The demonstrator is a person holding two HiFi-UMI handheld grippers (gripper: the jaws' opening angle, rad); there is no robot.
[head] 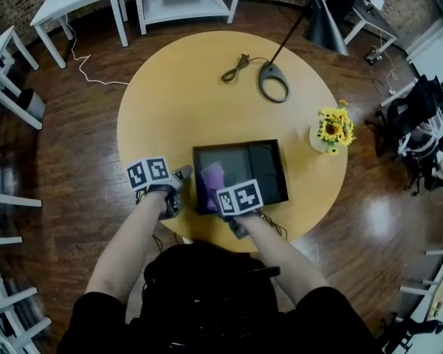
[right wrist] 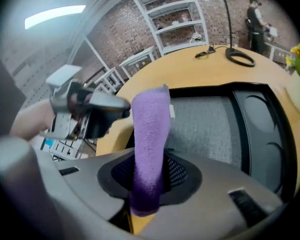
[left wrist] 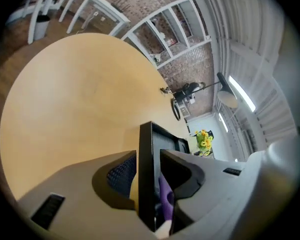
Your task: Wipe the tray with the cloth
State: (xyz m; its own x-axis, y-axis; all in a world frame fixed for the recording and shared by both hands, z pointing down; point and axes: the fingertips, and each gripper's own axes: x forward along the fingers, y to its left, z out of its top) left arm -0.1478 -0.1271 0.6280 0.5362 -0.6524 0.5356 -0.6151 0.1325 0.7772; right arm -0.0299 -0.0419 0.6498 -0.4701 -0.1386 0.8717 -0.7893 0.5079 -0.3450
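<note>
Purple cloth [right wrist: 150, 129] is pinched upright in the closed right gripper [right wrist: 151, 169], above the 8 o'clock part of the black tray [head: 240, 145]. This tray sits at the round desk's [head: 184, 102] 6 o'clock edge. The left gripper [left wrist: 149, 159] straddles its 9 o'clock wall, jaws apart, not clamping.

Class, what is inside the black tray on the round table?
A purple cloth, gripped by the right gripper, over the grey floor of the tray; the floor beneath cloth and gripper is hidden.
</note>
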